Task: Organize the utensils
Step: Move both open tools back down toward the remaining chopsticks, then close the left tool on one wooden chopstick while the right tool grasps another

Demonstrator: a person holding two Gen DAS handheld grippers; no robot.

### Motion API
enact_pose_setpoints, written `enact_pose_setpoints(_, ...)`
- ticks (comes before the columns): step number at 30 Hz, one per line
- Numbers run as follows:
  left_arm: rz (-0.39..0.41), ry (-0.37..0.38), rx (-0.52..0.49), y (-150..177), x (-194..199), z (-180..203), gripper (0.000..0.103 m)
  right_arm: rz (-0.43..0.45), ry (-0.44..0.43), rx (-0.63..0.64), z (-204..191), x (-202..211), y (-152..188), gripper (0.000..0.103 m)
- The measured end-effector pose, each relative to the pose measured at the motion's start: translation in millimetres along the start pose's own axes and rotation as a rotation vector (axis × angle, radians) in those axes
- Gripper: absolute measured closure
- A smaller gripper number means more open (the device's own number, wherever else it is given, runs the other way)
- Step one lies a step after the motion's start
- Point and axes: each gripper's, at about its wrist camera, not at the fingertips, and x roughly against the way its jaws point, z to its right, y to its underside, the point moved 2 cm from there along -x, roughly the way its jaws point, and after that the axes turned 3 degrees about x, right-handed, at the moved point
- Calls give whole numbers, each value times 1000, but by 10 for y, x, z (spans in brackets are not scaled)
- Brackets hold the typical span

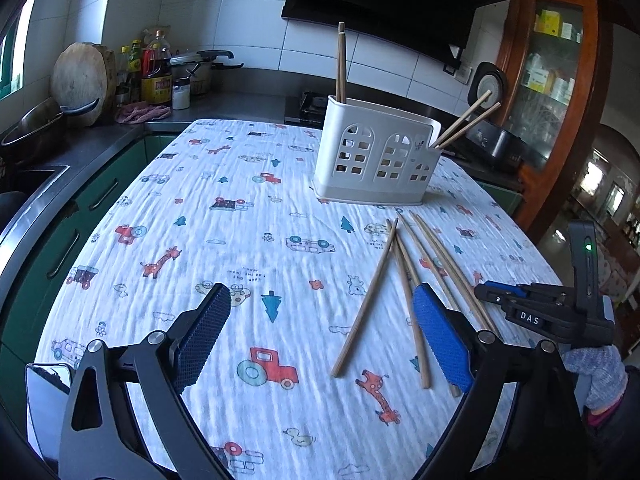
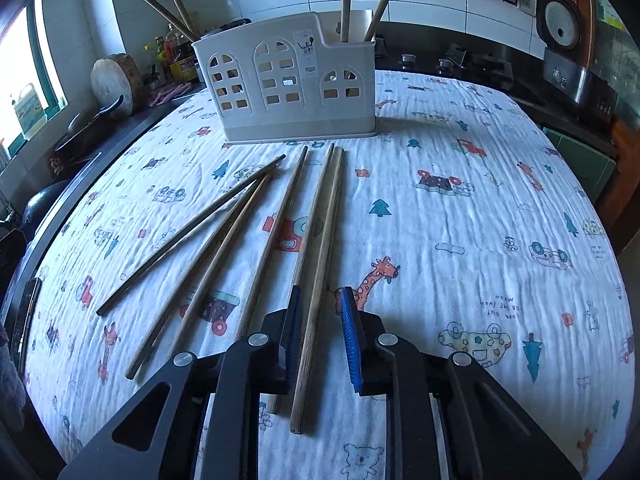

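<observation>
Kitchen table, printed cloth (image 2: 460, 220). Your right gripper (image 2: 320, 320) part-open, straddling chopstick (image 2: 320, 264), long axis along fingers toward caddy (image 2: 288, 92). Left gripper (image 1: 320, 336) wide open, empty, farther.

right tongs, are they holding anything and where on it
Nothing is held yet. The right tongs are open astride a chopstick near its thick end, pads not touching it. The left tongs are open and empty.

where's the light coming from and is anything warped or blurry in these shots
Left wrist view: window daylight from the left, table edges bowed by the fisheye, black corners. Right wrist view: bright window at left, utensil holder casts a shadow to its right, chopsticks sharp.
</observation>
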Motion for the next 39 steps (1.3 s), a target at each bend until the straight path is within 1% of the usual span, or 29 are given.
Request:
enact_pose_setpoints(2,-7,3,1,6,-18,-1,19,-6,1,0,-9,-20,-2,89)
enact_pose_setpoints(4,-13,8,2,13,-35,8,28,-12,1,-3,-14,-40,-5,90)
enact_pose_setpoints(6,-22,15,-1,23,-58,24,31,-19,1,-4,-17,-65,-6,93)
enact_pose_setpoints(11,-40,31,-29,46,-106,98,43,-29,6,-2,-41,-105,5,94)
enact_pose_setpoints(16,-70,43,-82,74,-190,218,54,-33,6,-9,-31,-108,12,94)
enact_pose_setpoints(17,-77,45,-94,82,-211,241,55,-35,4,-14,-26,-105,15,94)
enact_pose_setpoints(19,-95,47,-113,102,-271,285,62,-32,5,-14,-26,-98,25,94)
enact_pose_setpoints(23,-146,72,-130,137,-428,340,71,-24,9,-22,-10,-88,37,95)
enact_pose_setpoints(26,-188,66,-149,181,-586,389,73,-18,26,-21,24,-68,55,95)
enact_pose_setpoints(34,-268,36,-194,236,-939,469,79,-21,8,-30,86,-36,84,95)
enact_pose_setpoints(39,-286,24,-199,242,-1045,457,82,-19,-4,-24,85,-12,120,95)
